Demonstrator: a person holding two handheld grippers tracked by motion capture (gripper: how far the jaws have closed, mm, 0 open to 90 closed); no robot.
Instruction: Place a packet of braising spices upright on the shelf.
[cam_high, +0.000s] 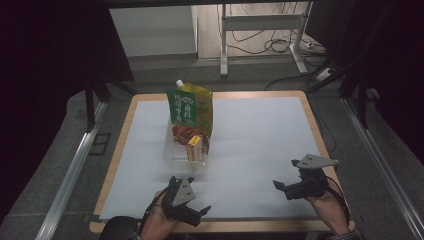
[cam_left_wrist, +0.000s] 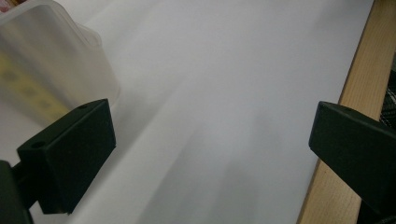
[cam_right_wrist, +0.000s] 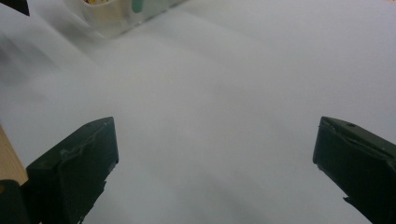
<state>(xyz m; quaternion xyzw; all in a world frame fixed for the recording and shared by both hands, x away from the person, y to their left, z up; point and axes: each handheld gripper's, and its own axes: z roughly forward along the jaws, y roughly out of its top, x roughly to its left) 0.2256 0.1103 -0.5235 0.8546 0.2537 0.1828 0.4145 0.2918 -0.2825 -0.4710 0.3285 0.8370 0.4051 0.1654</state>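
Observation:
A clear plastic tub (cam_high: 175, 159) stands on the white sheet left of the table's middle. In it stand a tall green and orange spouted pouch (cam_high: 191, 113) and a small yellow box (cam_high: 194, 147). My left gripper (cam_high: 199, 212) hovers near the front edge, below the tub, open with nothing between its jaws. In the left gripper view the tub (cam_left_wrist: 51, 70) is at upper left, beyond the gripper (cam_left_wrist: 212, 149). My right gripper (cam_high: 279, 188) is at the front right, open and empty. The right gripper view has the tub (cam_right_wrist: 116, 14) at its top, far beyond the gripper (cam_right_wrist: 215, 172).
The table (cam_high: 320, 135) has a wooden rim around the white sheet (cam_high: 260, 140). Its wooden front edge (cam_left_wrist: 359, 79) runs close beside my left gripper. Metal rails, a desk frame and cables lie on the floor around the table.

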